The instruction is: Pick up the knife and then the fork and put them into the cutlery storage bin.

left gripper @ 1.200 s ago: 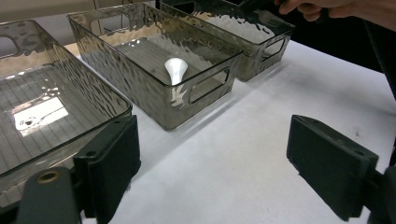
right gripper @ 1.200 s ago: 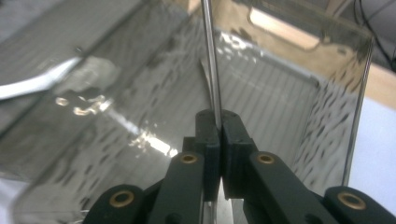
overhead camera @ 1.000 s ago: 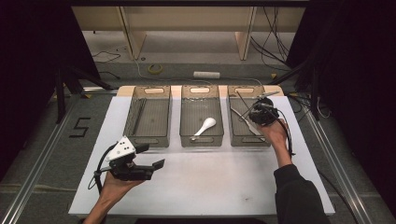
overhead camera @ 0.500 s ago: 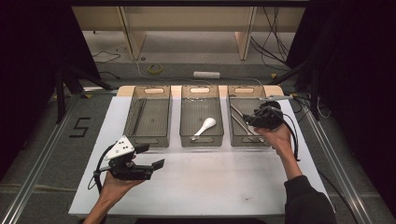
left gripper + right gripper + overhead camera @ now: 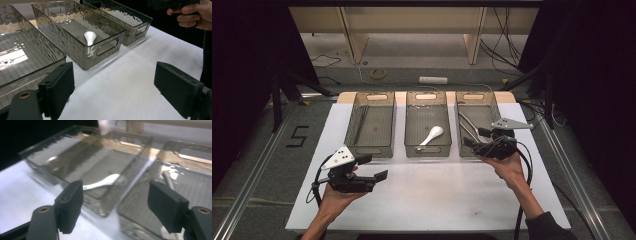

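At the right gripper [image 5: 476,138], a release: jaws have just been opening and now stand spread wide, with nothing between the pads. Draws back as well, from over the right-hand smoked translucent plastic bin [image 5: 474,96] a second ago to just above its near wall. Leaves the long silver metal utensils [image 5: 468,126] lying flat on that bin's floor, apart from the jaws. Reads as a drop-off finished, so probably time to fetch another piece or to stop.

At the left gripper [image 5: 373,167], no change: hovers over the white table cover [image 5: 437,200] near the front edge, jaws wide apart and empty.

Around: a white glossy spoon [image 5: 432,136] in the middle bin [image 5: 428,95] of the same kind, and a thin dark stick-like piece [image 5: 360,125] in the left bin [image 5: 377,96], too thin to name. Nothing in the way of a further retreat, apart from the bin wall just below the right jaws.
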Demonstrator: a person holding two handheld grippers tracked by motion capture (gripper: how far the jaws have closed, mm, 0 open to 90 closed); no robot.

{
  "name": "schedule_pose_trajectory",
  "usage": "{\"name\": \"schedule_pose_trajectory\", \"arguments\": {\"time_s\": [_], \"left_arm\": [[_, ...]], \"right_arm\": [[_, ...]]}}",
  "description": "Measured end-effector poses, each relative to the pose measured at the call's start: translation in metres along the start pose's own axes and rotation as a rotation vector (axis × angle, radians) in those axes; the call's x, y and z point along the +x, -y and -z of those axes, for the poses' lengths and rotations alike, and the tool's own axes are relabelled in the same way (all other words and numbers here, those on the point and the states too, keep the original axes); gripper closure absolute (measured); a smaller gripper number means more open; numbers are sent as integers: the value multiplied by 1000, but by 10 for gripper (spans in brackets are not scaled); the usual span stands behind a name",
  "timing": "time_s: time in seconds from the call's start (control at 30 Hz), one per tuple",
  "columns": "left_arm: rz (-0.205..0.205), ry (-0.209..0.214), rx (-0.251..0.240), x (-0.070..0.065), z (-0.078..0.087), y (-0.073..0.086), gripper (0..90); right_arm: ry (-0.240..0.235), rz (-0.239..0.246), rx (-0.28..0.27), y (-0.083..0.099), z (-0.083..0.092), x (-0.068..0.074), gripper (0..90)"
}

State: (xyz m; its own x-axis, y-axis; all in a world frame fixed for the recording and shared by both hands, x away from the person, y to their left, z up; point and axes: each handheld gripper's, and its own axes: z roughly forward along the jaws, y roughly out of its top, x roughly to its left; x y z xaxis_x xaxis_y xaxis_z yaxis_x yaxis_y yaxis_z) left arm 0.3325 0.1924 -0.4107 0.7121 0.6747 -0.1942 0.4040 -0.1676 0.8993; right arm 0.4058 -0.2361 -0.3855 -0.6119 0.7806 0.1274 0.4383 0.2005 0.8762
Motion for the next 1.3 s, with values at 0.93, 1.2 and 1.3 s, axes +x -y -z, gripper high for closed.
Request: {"name": "schedule_pose_trajectory", "arguments": {"time_s": [0.93,1.2,1.3], "left_arm": [[17,44,9,-5,3,3,159],[15,49,15,-6,3,4,159],[14,49,13,-7,3,4,159]], "right_arm": [[-89,30,-80,72,47,51,200],[-78,15,-77,81,51,51,195],[-75,17,-80,80,51,51,195]]}}
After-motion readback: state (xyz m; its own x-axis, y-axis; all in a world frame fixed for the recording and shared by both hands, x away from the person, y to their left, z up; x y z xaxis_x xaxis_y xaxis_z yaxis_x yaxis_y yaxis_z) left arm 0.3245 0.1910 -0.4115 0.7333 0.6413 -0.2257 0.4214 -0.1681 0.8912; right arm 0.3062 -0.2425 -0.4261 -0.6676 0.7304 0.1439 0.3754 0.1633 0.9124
